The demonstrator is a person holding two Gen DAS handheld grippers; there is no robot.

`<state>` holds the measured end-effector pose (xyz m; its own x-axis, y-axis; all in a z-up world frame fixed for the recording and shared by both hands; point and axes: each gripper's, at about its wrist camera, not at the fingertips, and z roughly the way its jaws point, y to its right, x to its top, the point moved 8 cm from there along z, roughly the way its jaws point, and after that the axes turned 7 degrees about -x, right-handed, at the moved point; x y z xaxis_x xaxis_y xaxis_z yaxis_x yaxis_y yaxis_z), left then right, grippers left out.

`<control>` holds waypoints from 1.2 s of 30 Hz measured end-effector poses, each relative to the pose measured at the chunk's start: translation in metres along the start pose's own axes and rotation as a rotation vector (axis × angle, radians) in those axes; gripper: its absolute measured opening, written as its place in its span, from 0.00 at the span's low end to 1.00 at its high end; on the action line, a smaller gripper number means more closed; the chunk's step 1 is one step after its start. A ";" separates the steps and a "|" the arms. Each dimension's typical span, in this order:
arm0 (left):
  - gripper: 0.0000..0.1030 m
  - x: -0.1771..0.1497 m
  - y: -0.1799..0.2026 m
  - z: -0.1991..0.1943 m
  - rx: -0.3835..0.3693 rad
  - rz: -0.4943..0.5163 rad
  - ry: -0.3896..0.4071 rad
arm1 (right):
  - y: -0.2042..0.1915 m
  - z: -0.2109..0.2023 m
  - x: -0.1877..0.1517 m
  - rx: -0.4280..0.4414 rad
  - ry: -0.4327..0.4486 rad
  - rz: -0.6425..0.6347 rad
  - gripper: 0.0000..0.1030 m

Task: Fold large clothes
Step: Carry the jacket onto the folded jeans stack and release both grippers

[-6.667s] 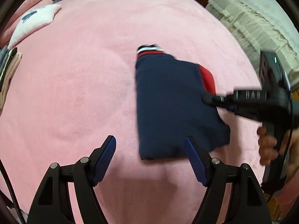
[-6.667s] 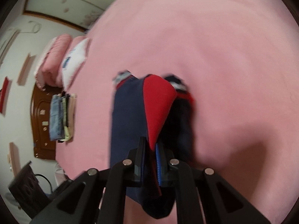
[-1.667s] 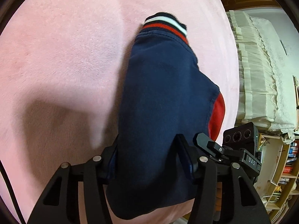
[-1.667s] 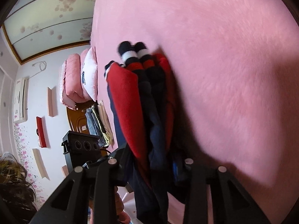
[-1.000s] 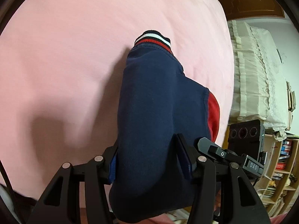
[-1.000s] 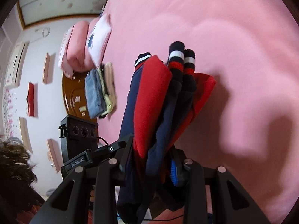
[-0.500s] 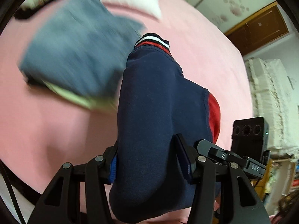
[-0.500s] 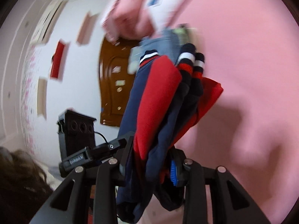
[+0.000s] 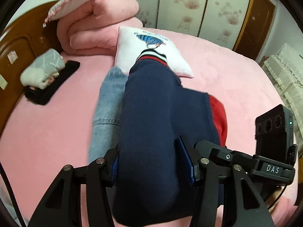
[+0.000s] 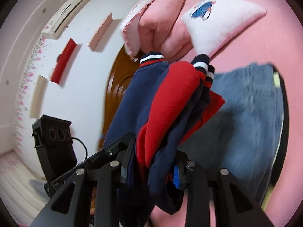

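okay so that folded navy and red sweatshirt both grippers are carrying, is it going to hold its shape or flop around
The sweatshirt probably flops: in the right wrist view its layers already splay apart. Thick fleece likely keeps it bulky, not slippery. The left gripper and right gripper pinch only one end.

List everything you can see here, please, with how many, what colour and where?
Folded sweatshirt: one, navy and red, striped cuffs, held above the bed.
Jeans: one, light blue, on the bed under the sweatshirt.
Pillow: one, white, blue print, behind the jeans.
Rolled quilt: one, pink, by the headboard.
Bed cover: pink.
Grey bundle: one, on black cloth, far left.
Left tool: black, clamping the sweatshirt.
Right tool: black, clamping it too.
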<state>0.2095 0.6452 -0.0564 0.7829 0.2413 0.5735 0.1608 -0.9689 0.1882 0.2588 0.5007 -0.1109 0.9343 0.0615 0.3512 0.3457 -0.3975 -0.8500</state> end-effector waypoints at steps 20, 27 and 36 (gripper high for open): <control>0.51 -0.046 -0.003 0.061 -0.021 -0.076 0.039 | 0.072 0.054 -0.026 -0.186 -0.116 -0.070 0.33; 0.75 -0.078 0.013 0.048 0.154 -0.217 0.046 | 0.070 0.027 -0.050 -0.303 -0.051 -0.243 0.63; 0.92 -0.207 0.066 0.020 0.332 -0.460 -0.012 | 0.110 -0.082 -0.140 -0.357 0.051 -0.135 0.90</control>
<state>0.0700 0.5306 -0.1792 0.5941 0.6436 0.4825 0.6656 -0.7302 0.1544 0.1589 0.3731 -0.2214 0.8735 0.0928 0.4779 0.4050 -0.6834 -0.6074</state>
